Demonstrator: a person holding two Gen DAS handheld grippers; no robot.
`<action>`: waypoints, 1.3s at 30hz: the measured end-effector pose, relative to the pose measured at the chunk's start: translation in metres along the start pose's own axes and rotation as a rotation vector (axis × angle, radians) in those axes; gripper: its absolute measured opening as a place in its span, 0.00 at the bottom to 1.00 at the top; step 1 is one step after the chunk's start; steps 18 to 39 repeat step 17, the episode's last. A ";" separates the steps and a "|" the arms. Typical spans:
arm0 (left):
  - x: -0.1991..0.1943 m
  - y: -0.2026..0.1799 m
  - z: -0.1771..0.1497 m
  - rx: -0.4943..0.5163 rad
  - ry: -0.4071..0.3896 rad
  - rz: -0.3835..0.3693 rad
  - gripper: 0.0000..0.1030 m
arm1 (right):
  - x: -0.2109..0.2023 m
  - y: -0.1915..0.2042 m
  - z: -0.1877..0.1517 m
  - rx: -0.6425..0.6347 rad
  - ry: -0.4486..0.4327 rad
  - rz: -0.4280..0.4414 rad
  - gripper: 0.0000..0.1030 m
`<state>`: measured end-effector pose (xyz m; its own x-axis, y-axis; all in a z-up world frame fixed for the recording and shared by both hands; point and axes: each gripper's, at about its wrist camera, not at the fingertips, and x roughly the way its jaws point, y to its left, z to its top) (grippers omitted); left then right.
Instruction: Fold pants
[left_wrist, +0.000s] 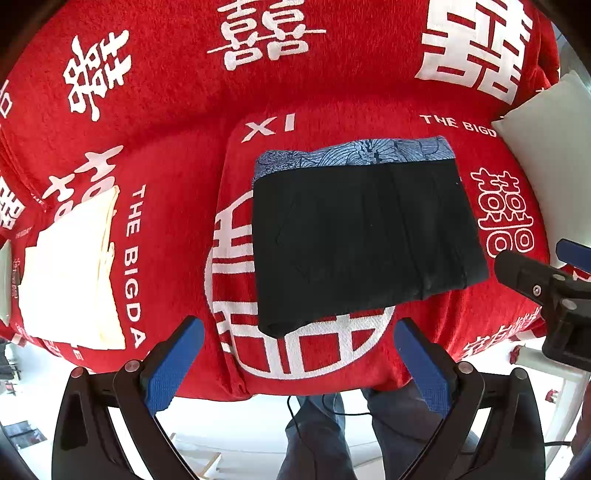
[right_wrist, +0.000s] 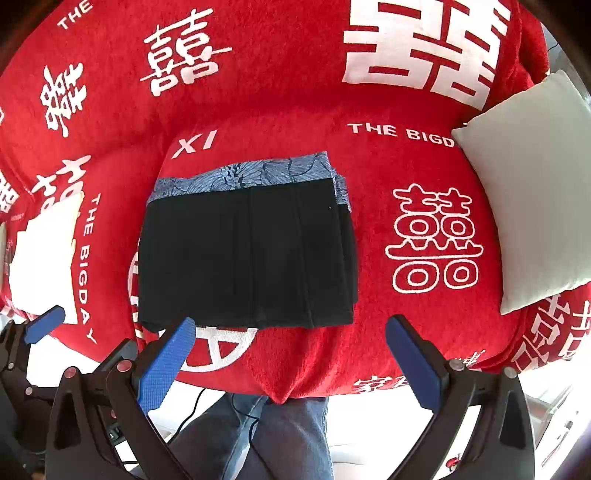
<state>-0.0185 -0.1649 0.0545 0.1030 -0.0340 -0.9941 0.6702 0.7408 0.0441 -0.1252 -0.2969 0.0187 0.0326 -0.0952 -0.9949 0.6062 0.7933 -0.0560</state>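
Note:
The black pants (left_wrist: 365, 236) (right_wrist: 247, 254) lie folded into a flat rectangle on the red sofa seat (left_wrist: 177, 221) (right_wrist: 373, 325), with a blue patterned inner waistband (left_wrist: 354, 151) (right_wrist: 243, 173) showing along the far edge. My left gripper (left_wrist: 299, 332) hovers open just in front of the fold's near edge, nothing between its blue pads. My right gripper (right_wrist: 291, 332) is also open and empty, near the fold's front right corner. The right gripper shows at the right edge of the left wrist view (left_wrist: 546, 273), and the left gripper at the left edge of the right wrist view (right_wrist: 33, 339).
A cream folded cloth (left_wrist: 74, 273) (right_wrist: 44, 258) lies on the seat to the left. A white cushion (left_wrist: 554, 155) (right_wrist: 532, 192) leans at the right. The sofa cover is red with white characters. A person's legs in jeans (left_wrist: 351, 435) (right_wrist: 266, 435) stand below the seat's front edge.

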 end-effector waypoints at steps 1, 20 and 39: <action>0.001 0.000 0.000 -0.002 0.001 -0.002 1.00 | 0.001 0.001 0.000 -0.002 0.001 0.000 1.00; 0.003 0.000 0.004 0.007 -0.017 -0.011 1.00 | 0.006 0.006 0.005 -0.025 0.009 -0.005 1.00; 0.003 0.000 0.004 0.007 -0.017 -0.011 1.00 | 0.006 0.006 0.005 -0.025 0.009 -0.005 1.00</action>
